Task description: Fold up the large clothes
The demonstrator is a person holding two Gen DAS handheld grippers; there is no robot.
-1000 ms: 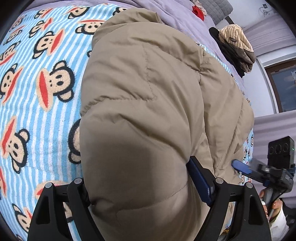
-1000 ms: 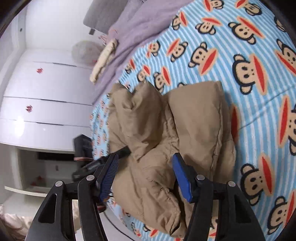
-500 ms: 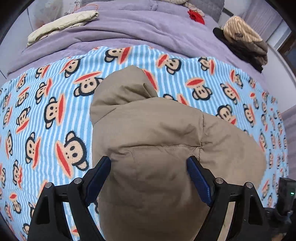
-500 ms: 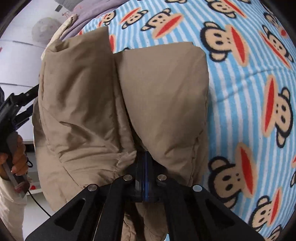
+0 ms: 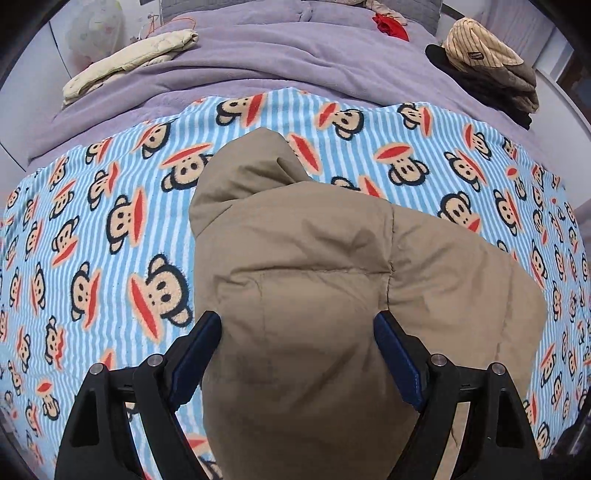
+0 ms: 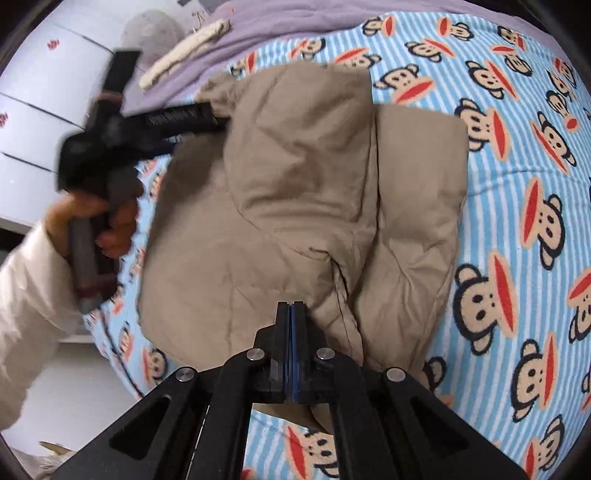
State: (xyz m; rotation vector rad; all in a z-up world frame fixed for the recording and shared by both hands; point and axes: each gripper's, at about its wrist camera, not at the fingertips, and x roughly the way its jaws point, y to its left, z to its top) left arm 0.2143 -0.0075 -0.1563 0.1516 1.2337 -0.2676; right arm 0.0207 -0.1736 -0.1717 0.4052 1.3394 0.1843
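Observation:
A tan puffy jacket (image 5: 314,295) lies folded in a bundle on a blue striped monkey-print blanket (image 5: 110,240). My left gripper (image 5: 297,347) is open, its jaws straddling the near end of the bundle. In the right wrist view the jacket (image 6: 295,192) fills the middle. My right gripper (image 6: 291,314) has its jaws shut together at the jacket's near edge; I cannot tell whether fabric is pinched between them. The left gripper also shows in the right wrist view (image 6: 221,118), blurred, held by a hand at the jacket's far left edge.
A purple quilt (image 5: 277,62) covers the far part of the bed. On it lie a folded cream garment (image 5: 125,62), a red item (image 5: 391,26) and a pile of dark and striped clothes (image 5: 487,62). White cabinets (image 6: 33,110) stand to the left.
The left gripper pulled back and up from the jacket, jaws staying open. The right gripper went from open to shut at the jacket's near edge, and the bundle now lies flatter.

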